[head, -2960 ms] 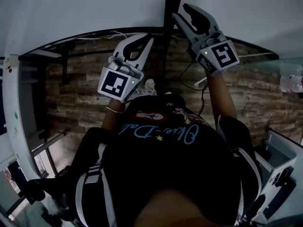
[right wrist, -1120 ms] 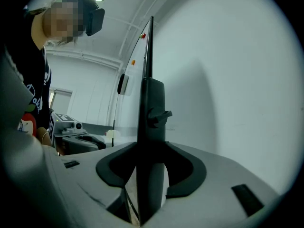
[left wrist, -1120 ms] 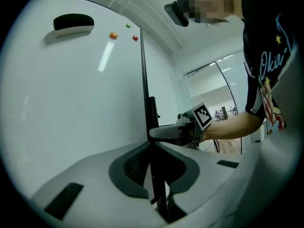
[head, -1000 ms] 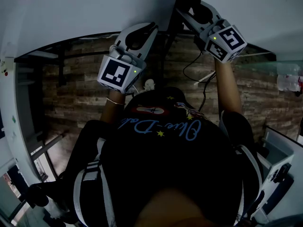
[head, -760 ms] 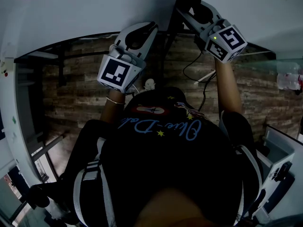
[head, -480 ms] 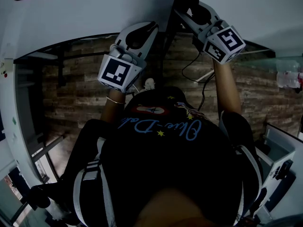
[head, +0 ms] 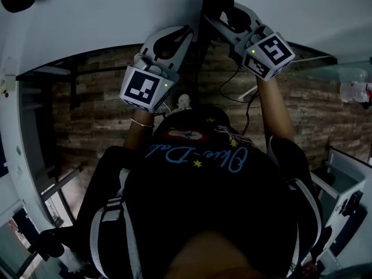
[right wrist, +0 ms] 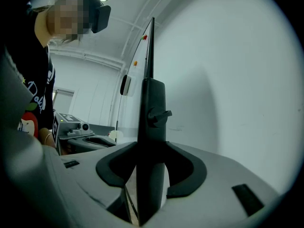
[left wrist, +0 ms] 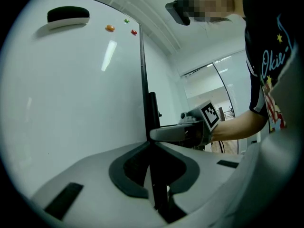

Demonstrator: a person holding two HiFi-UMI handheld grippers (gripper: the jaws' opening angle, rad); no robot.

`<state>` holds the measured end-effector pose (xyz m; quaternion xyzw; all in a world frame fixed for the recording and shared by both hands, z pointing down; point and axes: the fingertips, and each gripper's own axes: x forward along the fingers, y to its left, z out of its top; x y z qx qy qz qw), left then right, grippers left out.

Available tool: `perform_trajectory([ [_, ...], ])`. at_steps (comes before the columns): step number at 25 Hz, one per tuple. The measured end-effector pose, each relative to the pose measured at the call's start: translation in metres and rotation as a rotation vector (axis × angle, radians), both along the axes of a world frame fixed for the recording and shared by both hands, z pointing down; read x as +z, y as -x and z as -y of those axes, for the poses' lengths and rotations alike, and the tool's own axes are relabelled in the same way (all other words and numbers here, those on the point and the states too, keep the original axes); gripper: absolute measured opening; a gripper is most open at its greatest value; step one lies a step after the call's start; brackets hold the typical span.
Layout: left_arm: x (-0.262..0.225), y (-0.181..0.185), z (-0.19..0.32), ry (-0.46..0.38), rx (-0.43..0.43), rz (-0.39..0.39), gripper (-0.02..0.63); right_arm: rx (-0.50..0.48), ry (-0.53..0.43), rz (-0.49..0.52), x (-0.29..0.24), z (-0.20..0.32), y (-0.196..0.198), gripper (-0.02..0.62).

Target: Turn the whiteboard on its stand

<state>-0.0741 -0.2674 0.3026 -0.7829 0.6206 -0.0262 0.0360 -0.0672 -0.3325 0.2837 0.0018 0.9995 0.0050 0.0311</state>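
The whiteboard (left wrist: 71,89) is stood upright, with its dark side edge running straight up and down in both gripper views. Its white face is turned towards the person. In the head view it is spread across the top of the picture, above a plank floor (head: 87,127).

The left gripper (left wrist: 150,145) is clenched on the board's thin dark edge, which is seen passing between the closed jaws. The right gripper (right wrist: 151,147) is clamped on the dark post (right wrist: 153,108) of the stand, just below a small knob (right wrist: 159,114). The two grippers are held near each other, at either side of that edge.

A black eraser (left wrist: 68,14) and small coloured magnets (left wrist: 109,28) are stuck high on the board's face.

The board's top and far side are cut off in every view, so its long axis cannot be told. The stand's feet are hidden behind the person's dark shirt (head: 203,179). It cannot be told whether the white surface to the right of the post belongs to the same board. The head view is dim, and little detail is made out there.
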Motion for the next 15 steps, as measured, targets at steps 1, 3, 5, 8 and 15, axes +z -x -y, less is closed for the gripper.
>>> perform_trajectory([
  [1, 0.000, 0.000, -0.001, -0.005, -0.002, -0.001, 0.040, -0.001, -0.001, 0.001, 0.000, -0.003, 0.000, 0.178],
  [3, 0.001, -0.002, -0.003, -0.004, -0.005, -0.001, 0.040, 0.002, 0.000, -0.001, 0.000, -0.006, -0.001, 0.178],
  [5, 0.002, -0.002, -0.004, 0.001, -0.007, 0.004, 0.040, 0.007, 0.002, -0.006, 0.001, -0.006, -0.001, 0.178],
  [8, 0.004, -0.001, -0.003, 0.011, -0.012, 0.006, 0.040, 0.008, 0.002, -0.007, 0.000, -0.007, -0.001, 0.178],
  [15, 0.003, -0.005, -0.005, 0.021, -0.025, 0.008, 0.040, 0.001, 0.002, 0.001, -0.001, -0.013, -0.007, 0.178],
])
